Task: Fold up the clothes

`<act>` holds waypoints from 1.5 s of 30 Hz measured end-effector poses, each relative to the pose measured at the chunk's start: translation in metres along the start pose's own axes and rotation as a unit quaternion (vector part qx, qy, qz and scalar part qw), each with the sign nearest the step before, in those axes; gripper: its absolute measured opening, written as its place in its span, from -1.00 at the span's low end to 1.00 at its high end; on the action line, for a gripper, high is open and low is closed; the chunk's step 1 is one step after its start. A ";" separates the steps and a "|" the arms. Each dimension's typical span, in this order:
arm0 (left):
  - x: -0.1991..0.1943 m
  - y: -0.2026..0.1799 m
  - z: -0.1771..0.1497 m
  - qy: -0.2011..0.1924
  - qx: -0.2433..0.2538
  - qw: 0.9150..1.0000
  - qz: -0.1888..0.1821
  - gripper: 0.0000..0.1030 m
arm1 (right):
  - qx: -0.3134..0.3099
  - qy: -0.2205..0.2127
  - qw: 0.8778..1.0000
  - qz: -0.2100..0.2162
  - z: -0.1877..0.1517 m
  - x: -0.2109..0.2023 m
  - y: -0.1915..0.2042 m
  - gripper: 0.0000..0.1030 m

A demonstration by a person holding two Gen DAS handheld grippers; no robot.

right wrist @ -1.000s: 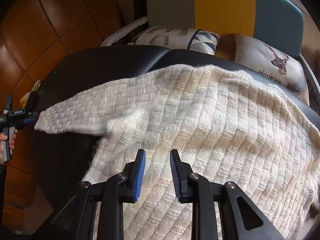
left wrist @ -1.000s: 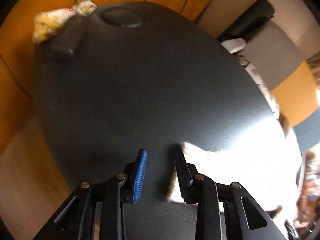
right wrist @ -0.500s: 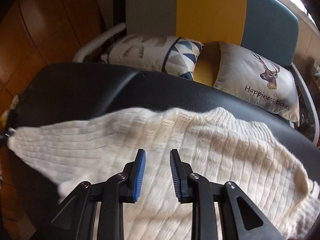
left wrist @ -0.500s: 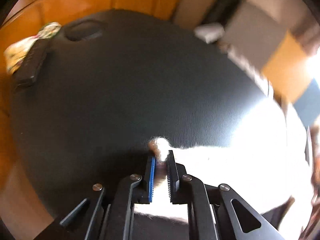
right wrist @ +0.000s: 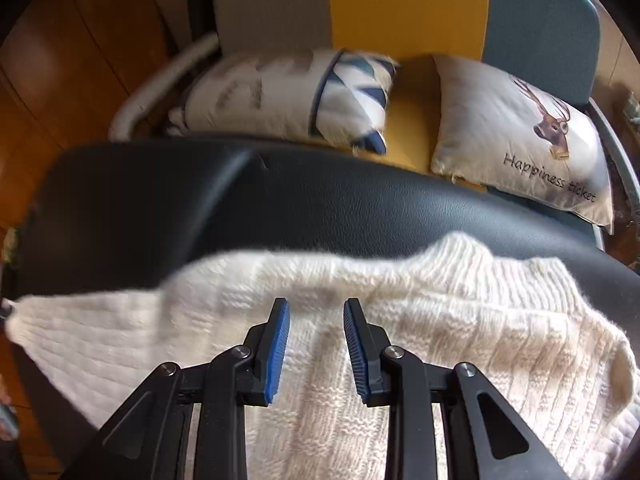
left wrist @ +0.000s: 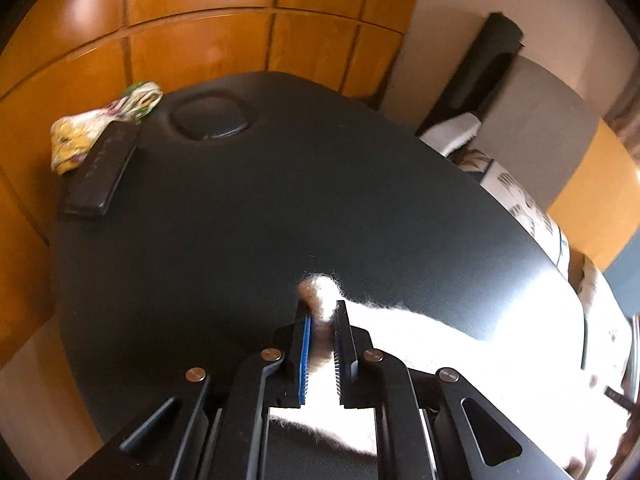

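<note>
A cream knit sweater (right wrist: 360, 340) lies spread on the black padded table (left wrist: 280, 208), reaching toward its far edge. The left gripper (left wrist: 322, 322) is pinched tight on a fuzzy corner of the sweater, a tuft of wool poking out past the tips. The right gripper (right wrist: 316, 316) hovers over the middle of the sweater with its jaws narrowly apart; they have just been opening a little, with only the knit below them and nothing clamped. At the table's far corner sit a dark flat case (left wrist: 102, 172) and, touching it, a flowered cloth (left wrist: 100, 128). Beyond the table stands a grey, yellow and blue sofa (right wrist: 400, 0) with two cushions: a patterned cushion (right wrist: 288, 96) and a deer cushion (right wrist: 520, 136).
</note>
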State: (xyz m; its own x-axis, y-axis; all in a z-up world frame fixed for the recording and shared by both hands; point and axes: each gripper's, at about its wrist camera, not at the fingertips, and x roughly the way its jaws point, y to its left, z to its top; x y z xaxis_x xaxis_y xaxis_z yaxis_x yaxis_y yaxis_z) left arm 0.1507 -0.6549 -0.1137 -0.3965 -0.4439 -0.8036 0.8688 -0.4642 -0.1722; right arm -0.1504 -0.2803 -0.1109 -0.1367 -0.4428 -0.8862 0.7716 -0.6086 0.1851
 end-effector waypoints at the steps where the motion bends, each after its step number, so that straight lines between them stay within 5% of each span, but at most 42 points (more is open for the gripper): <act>1: 0.001 0.000 0.000 0.004 0.008 1.000 0.000 -0.80 | -0.006 0.000 1.000 0.026 0.002 -0.001 0.004 -0.44; 6: 0.025 -0.005 0.006 0.027 0.002 1.000 0.000 -0.80 | -0.051 0.037 0.998 -0.007 0.007 0.037 0.031 -0.44; 9: 0.033 -0.004 0.013 0.032 -0.005 0.999 0.008 -0.80 | -0.046 0.009 0.998 -0.035 0.018 0.043 0.035 -0.44; 14: 0.046 -0.005 0.021 0.042 0.004 0.999 0.035 -0.80 | -0.039 0.010 0.999 -0.008 0.007 0.008 0.032 -0.44; 18: 0.056 -0.010 0.028 0.048 0.019 0.998 0.036 -0.78 | -0.074 0.033 0.995 0.052 -0.046 -0.029 0.033 -0.44; 25: 0.068 -0.019 0.035 0.070 0.019 0.996 0.047 -0.73 | -0.164 0.103 0.980 -0.038 -0.162 -0.045 0.031 -0.44; 28: 0.070 -0.018 0.033 0.074 0.022 0.995 0.058 -0.71 | -0.140 0.100 0.982 -0.071 -0.189 -0.068 0.012 -0.44; 32: 0.067 -0.016 0.031 0.080 0.015 0.994 0.071 -0.65 | -0.066 0.088 0.994 0.023 -0.222 -0.113 -0.007 -0.40; 38: 0.047 -0.013 0.030 0.089 0.024 0.992 0.089 -0.64 | -0.036 0.128 0.980 0.147 -0.317 -0.154 0.000 -0.34; 42: 0.031 -0.006 0.028 0.088 0.020 0.991 0.103 -0.64 | 0.043 0.116 0.982 0.139 -0.362 -0.160 -0.020 -0.32; 45: 0.010 -0.013 0.023 0.071 0.005 0.994 0.086 -0.64 | 0.072 0.081 0.986 0.128 -0.364 -0.160 -0.019 -0.31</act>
State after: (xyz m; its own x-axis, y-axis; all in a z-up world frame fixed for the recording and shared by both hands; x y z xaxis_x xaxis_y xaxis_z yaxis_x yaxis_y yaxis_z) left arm 0.1287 -0.6714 -0.1062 -0.1960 -0.4050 -0.8931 0.9167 -0.3991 -0.0202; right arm 0.0835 0.0420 -0.1273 0.1615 -0.4899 -0.8567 0.6707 -0.5823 0.4594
